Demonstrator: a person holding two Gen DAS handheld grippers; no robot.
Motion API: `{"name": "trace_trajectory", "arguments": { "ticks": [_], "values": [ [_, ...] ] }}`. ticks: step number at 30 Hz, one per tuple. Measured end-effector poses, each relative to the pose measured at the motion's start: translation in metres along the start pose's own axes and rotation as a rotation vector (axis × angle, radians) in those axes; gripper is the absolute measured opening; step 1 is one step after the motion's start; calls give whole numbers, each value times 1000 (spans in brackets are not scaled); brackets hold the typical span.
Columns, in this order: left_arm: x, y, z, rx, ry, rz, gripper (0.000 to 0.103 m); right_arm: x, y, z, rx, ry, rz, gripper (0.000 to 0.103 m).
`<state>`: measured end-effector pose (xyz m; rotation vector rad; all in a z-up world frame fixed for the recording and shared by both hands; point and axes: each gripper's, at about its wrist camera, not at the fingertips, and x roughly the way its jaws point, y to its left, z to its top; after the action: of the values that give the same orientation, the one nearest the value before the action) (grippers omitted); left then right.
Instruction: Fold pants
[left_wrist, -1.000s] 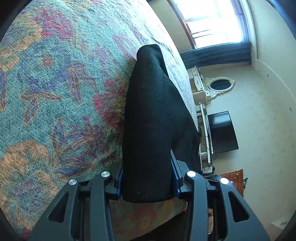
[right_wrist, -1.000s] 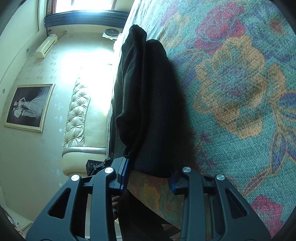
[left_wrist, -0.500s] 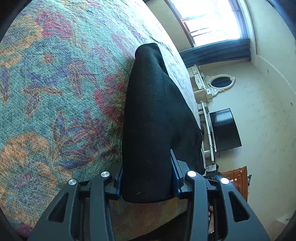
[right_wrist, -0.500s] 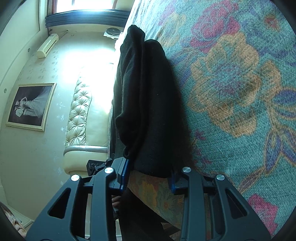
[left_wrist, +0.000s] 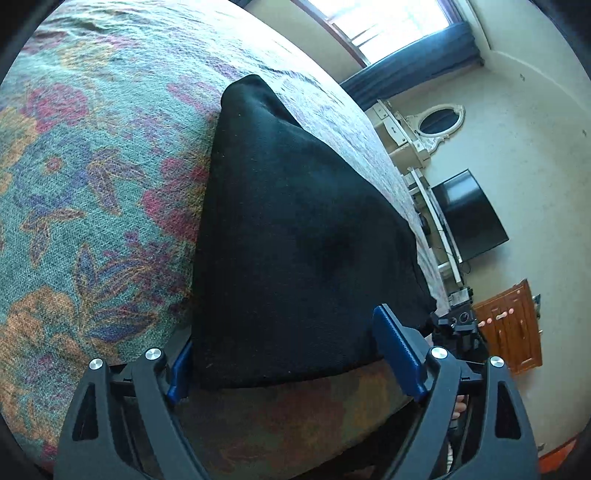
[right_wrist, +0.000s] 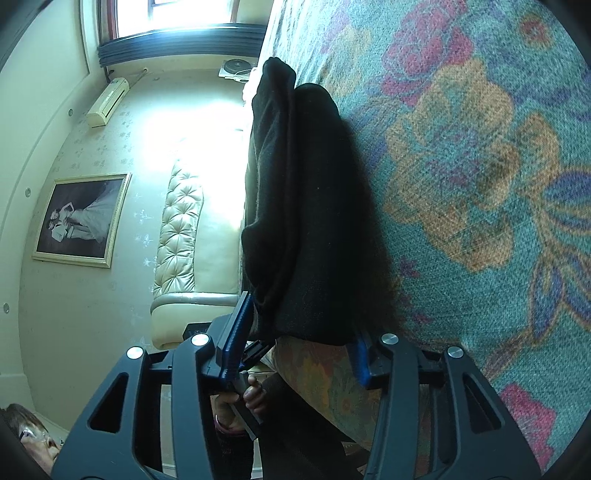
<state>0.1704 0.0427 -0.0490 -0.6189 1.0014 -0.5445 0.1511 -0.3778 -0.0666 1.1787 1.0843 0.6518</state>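
Observation:
The black pants (left_wrist: 295, 236) lie folded in a thick stack on the floral bedspread (left_wrist: 92, 177), near the bed's edge. My left gripper (left_wrist: 291, 369) is open, its blue pads wide apart on either side of the stack's near end. In the right wrist view the pants (right_wrist: 314, 206) show as layered folds at the bed's edge. My right gripper (right_wrist: 299, 350) has its jaws apart around the near end of the stack, one blue pad (right_wrist: 236, 332) beside the fold; the other pad is partly hidden behind the cloth.
The bedspread (right_wrist: 480, 184) stretches far to one side. Beyond the bed's edge are a TV (left_wrist: 469, 214), a wooden cabinet (left_wrist: 509, 325), a mirror (left_wrist: 439, 120), a tufted headboard (right_wrist: 177, 229), a framed photo (right_wrist: 81, 218) and a window.
My left gripper has opened wider and let go of the pants' end. The right gripper has also spread a little and its grip on the stack has loosened.

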Motion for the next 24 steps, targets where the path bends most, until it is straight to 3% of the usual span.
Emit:
{"name": "trace_trajectory", "arguments": {
  "ticks": [4,24],
  "values": [
    [3,-7,-4,52,-13,32,87,-10,-5,-4,2,-4,11,49],
    [0,-12,-7,39,5,151,87,-48,-29,-25,23,-74,111,53]
  ]
}}
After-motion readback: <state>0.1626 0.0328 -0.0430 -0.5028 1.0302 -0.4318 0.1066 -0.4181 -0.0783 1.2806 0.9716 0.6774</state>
